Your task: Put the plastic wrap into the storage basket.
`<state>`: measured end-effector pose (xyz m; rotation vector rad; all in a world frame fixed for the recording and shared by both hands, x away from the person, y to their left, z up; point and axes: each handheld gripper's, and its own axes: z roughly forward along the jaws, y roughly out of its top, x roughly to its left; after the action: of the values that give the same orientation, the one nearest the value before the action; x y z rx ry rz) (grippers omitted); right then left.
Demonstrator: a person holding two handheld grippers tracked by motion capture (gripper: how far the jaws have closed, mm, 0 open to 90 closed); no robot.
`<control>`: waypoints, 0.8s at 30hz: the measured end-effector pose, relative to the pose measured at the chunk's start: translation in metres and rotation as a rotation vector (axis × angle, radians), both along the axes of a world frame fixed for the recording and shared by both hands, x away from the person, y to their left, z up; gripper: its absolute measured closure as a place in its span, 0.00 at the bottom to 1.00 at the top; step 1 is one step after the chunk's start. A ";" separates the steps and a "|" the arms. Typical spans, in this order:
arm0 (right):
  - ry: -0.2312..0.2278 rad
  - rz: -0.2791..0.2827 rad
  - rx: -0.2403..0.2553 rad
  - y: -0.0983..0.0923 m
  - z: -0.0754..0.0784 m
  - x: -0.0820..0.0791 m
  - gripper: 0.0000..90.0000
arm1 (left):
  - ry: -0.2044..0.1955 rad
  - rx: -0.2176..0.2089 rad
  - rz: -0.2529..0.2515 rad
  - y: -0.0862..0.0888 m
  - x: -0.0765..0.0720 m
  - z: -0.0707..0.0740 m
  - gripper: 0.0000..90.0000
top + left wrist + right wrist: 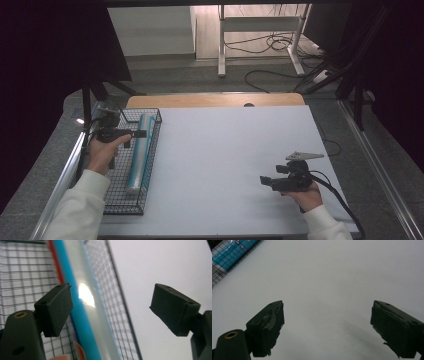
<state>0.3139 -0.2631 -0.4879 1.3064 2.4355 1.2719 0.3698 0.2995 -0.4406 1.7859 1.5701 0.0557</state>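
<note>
Nearest us, at the lower right of the high view, our right gripper (264,180) hovers over the bare white table (225,160), jaws spread and empty. At the left, our left gripper (141,133) is spread wide over the wire basket (125,202). In it lies a long blue roll (139,155) in glossy wrap, running toward the upper left. We judge it light, slippery and easily dented, so we would pinch it mid-length.

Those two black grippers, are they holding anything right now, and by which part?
Nothing is held. The left gripper hangs open above the blue tube in the wire basket; the right gripper is open over the bare white table.
</note>
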 end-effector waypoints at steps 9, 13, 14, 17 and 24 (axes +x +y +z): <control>-0.046 0.018 -0.006 0.000 0.003 -0.003 0.14 | -0.182 0.065 -0.226 -0.034 -0.066 0.011 0.22; -0.086 0.029 -0.006 0.000 0.006 -0.007 0.14 | -0.206 0.042 -0.287 -0.049 -0.087 0.001 0.22; -0.097 0.032 -0.017 0.001 0.006 -0.008 0.14 | -0.206 0.041 -0.292 -0.051 -0.089 -0.001 0.23; -0.124 0.044 -0.048 0.001 0.005 -0.011 0.14 | -0.210 0.033 -0.311 -0.056 -0.098 -0.007 0.22; -0.148 0.066 -0.094 0.002 0.003 -0.014 0.14 | -0.227 0.111 -0.316 -0.064 -0.110 -0.015 0.23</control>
<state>0.2998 -0.2611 -0.4852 1.0777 2.4210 1.2059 0.2595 0.2352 -0.4553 2.0164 1.1334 0.1901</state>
